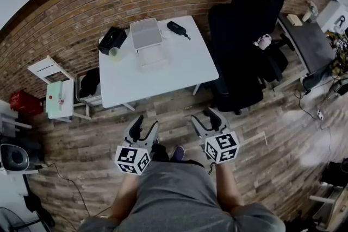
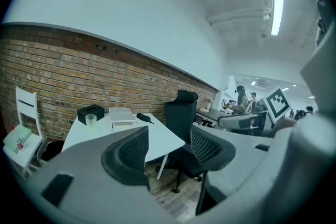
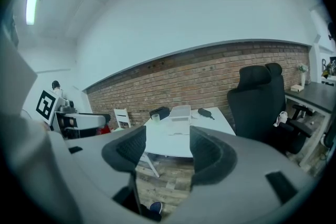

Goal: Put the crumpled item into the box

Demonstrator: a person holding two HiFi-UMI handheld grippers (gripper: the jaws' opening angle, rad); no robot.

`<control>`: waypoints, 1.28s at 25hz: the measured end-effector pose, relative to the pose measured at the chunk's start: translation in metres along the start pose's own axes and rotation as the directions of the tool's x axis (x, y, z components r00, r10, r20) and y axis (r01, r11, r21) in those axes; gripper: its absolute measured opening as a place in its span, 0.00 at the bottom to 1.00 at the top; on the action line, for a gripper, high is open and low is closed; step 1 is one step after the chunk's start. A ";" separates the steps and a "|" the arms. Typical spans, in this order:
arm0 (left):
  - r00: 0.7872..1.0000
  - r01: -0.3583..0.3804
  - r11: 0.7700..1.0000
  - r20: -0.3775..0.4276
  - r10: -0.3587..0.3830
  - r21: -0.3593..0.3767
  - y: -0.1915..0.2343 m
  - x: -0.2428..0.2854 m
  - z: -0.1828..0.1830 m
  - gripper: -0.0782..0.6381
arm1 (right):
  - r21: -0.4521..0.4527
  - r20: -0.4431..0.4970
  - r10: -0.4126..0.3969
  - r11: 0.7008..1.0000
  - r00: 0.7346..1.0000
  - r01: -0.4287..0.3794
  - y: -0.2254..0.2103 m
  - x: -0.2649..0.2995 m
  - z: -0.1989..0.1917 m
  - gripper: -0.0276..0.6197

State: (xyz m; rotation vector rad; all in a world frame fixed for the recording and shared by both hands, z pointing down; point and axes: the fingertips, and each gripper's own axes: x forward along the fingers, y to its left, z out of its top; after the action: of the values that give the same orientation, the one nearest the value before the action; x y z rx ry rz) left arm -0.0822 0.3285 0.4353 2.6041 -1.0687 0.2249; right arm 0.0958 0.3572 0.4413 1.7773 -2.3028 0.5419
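A translucent white box stands at the far side of the white table, with a pale flat thing just in front of it. No crumpled item can be made out at this distance. My left gripper and right gripper hang side by side over the wooden floor, short of the table's near edge, both open and empty. The left gripper view shows the box beyond its parted jaws. The right gripper frames the box between its pads.
On the table are also a black box, a pale green cup and a black oblong item. Two black office chairs stand right of the table. A white chair and a mint side table sit left.
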 end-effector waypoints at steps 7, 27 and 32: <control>0.999 0.024 1.000 0.035 -0.024 0.015 -0.004 0.018 0.013 0.44 | -0.008 0.015 -0.024 1.000 1.000 0.024 -0.014 0.004 0.006 0.45; 0.999 0.035 0.999 0.013 -0.035 0.005 0.054 0.080 0.038 0.44 | -0.032 -0.012 -0.004 0.999 1.000 0.003 -0.026 0.088 0.041 0.42; 0.999 0.043 0.999 -0.001 -0.043 -0.013 0.072 0.098 0.037 0.44 | -0.035 -0.037 -0.002 0.999 0.999 0.001 -0.031 0.114 0.043 0.41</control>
State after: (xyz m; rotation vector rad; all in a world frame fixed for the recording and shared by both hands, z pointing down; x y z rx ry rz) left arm -0.0627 0.2031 0.4422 2.6120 -1.0092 0.2089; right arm 0.0987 0.2318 0.4484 1.7382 -2.2724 0.5270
